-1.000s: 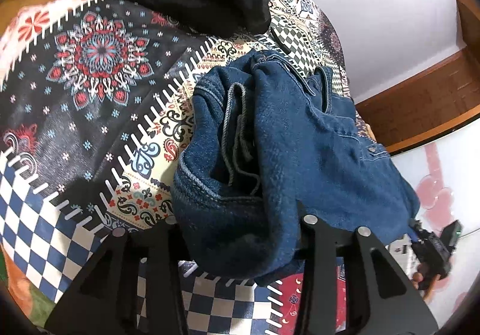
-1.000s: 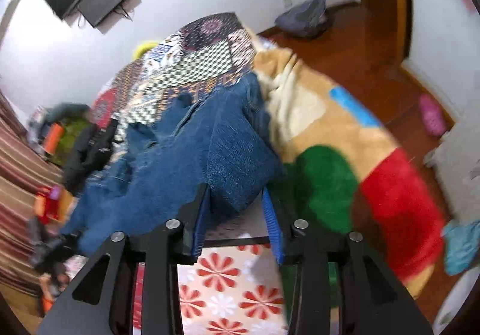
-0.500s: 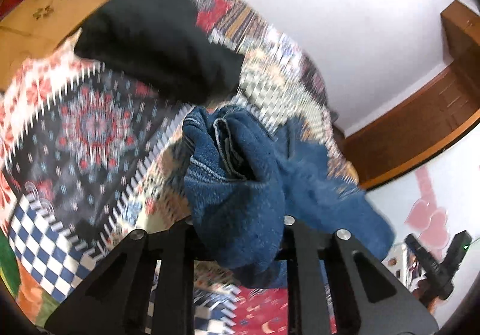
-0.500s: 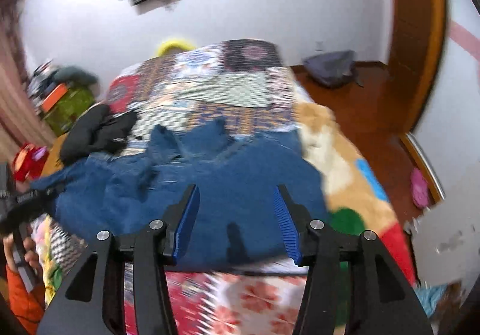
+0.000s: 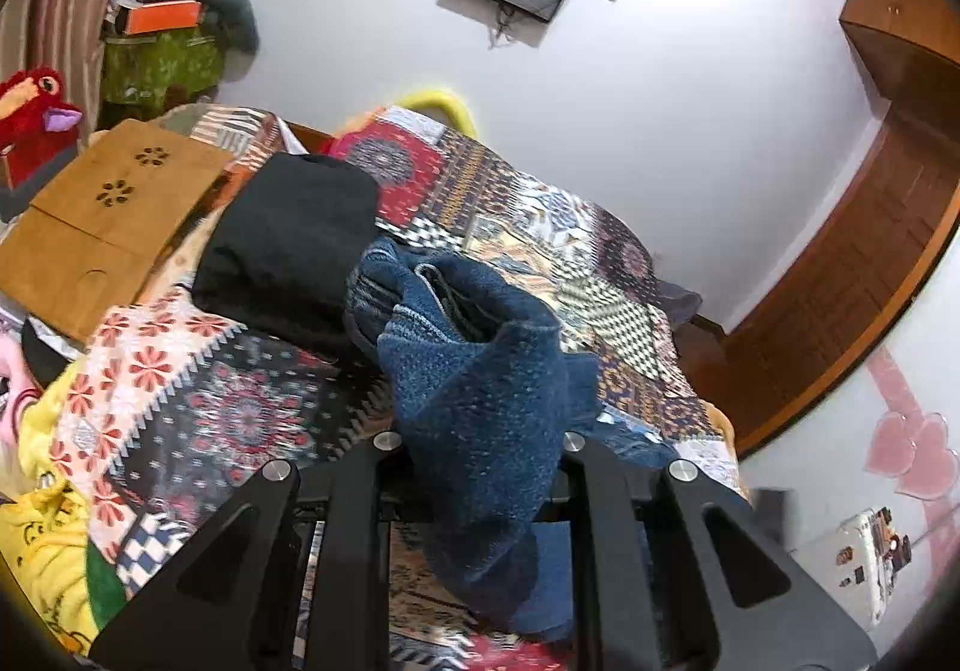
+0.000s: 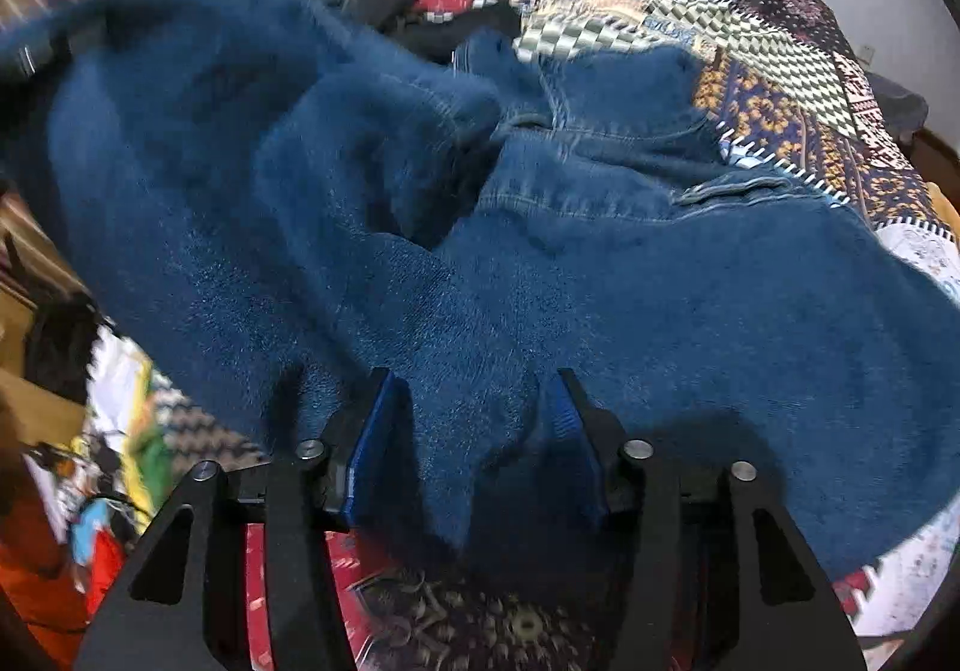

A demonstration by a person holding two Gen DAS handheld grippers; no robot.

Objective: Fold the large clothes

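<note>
The left gripper (image 5: 480,467) pinches a bunched fold of blue denim jeans (image 5: 480,407) above the patchwork quilt (image 5: 240,419). The right gripper (image 6: 468,431), its jaws opening, straddles loose denim spread across the quilt's near end. A folded black garment (image 5: 288,245) lies just behind the jeans.

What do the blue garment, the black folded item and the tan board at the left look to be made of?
Blue garment: denim, judging by the twill weave and pale topstitched seams; matte. Black folded item: a soft matte fabric, perhaps knit or fleece; too dark to tell the weave. Tan board: looks like wood or bamboo, smooth, with flower-shaped cut-outs.
</note>
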